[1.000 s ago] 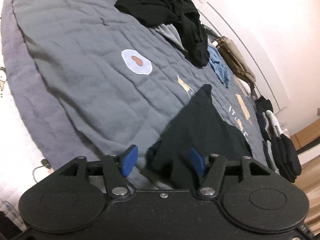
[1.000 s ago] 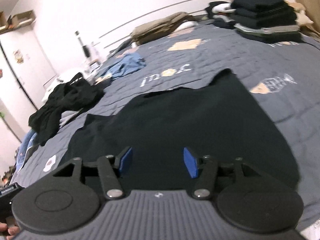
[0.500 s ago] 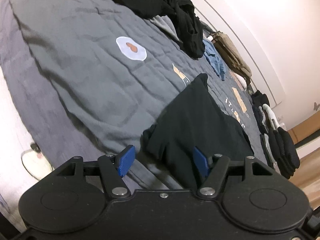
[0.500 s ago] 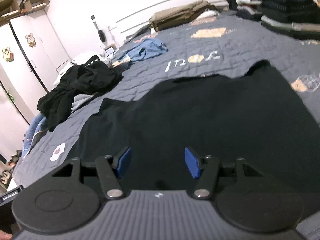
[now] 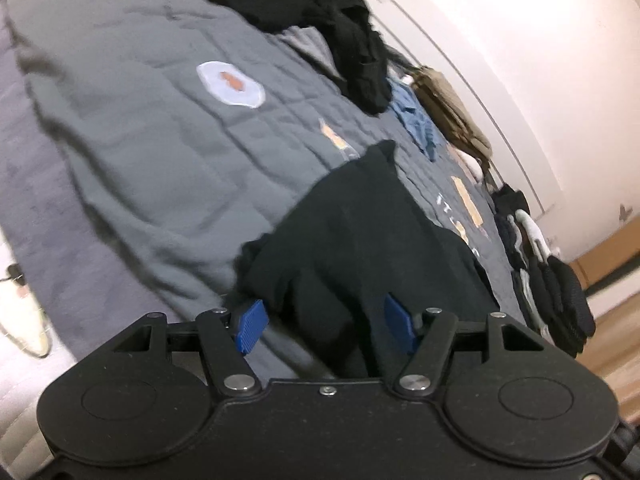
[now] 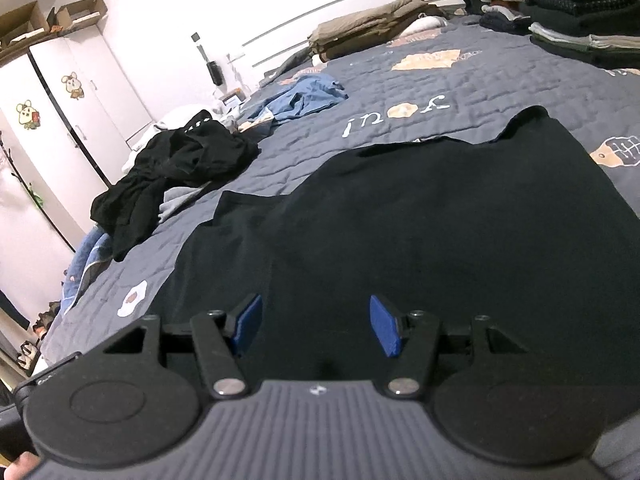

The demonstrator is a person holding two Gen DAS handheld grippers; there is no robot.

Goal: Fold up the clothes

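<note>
A black garment (image 6: 440, 208) lies spread flat on the grey quilt (image 6: 500, 76), with one sleeve pointing left. My right gripper (image 6: 316, 326) hovers low over its near part, open, the blue pads (image 6: 384, 330) apart with only flat cloth below them. In the left wrist view the same black garment (image 5: 360, 240) shows its bunched left corner. My left gripper (image 5: 326, 328) is open around that corner. A fold of the cloth sits between the blue pads (image 5: 252, 326), which do not press on it.
A heap of black clothes (image 6: 172, 168) and a blue garment (image 6: 304, 96) lie further up the bed. Folded stacks (image 6: 580, 8) and a khaki bundle (image 6: 372, 20) sit at the far right. A white wardrobe (image 6: 60, 120) stands to the left. The quilt's left edge (image 5: 48, 208) hangs nearby.
Both grippers have come in closer and lower over the black garment. Its left corner now sits between the left pads. Both grippers' jaws look as wide as before.
</note>
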